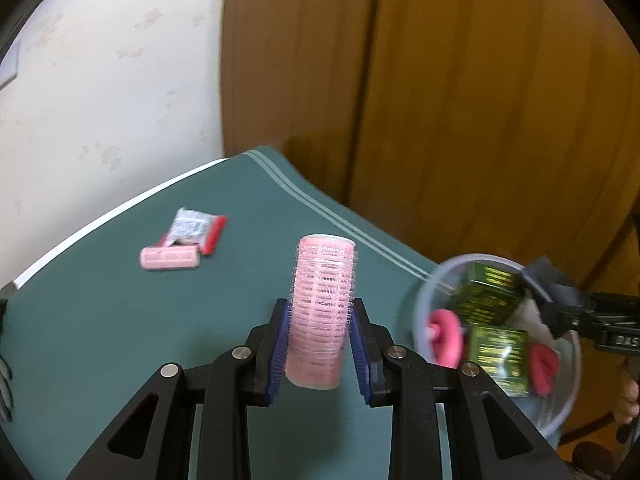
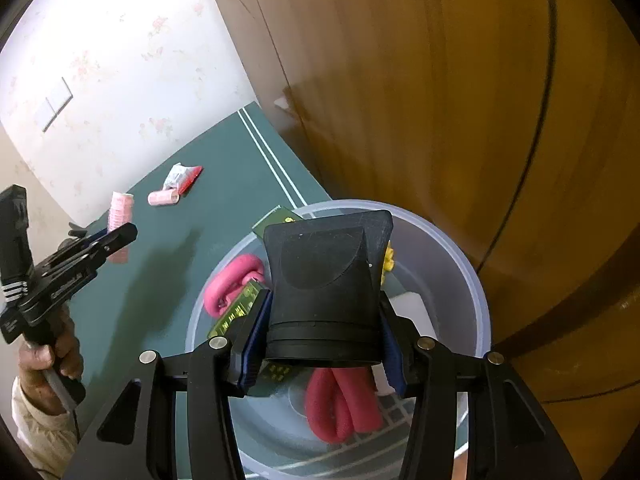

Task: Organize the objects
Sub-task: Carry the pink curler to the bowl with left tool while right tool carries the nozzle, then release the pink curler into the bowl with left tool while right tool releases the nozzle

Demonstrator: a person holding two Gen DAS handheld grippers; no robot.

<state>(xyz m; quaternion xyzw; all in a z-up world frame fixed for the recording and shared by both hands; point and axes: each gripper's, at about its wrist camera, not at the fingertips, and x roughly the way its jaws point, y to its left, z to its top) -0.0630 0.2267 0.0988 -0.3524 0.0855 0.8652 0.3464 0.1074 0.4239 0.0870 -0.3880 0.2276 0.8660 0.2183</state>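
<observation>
Pinching a pink hair roller [image 1: 318, 312] upright between their blue pads, the left tongs [image 1: 319, 344] held it above the green worktop [image 1: 120, 320] — the roller's top stood well clear of the fingertips. Farther back on the worktop lay a second pink roller [image 1: 169, 258], on its side and touching a small red-and-white packet [image 1: 196, 230]. The right tongs [image 2: 324, 336] were clamped on a black flared nozzle [image 2: 326, 280], wide end away from the camera, directly over a clear plastic bowl [image 2: 460, 264]. Inside the bowl lay pink foam curlers [image 2: 344, 404], a pink spool-shaped curler [image 2: 228, 280] and green-and-gold boxes [image 1: 496, 356] — partly hidden by the nozzle.
</observation>
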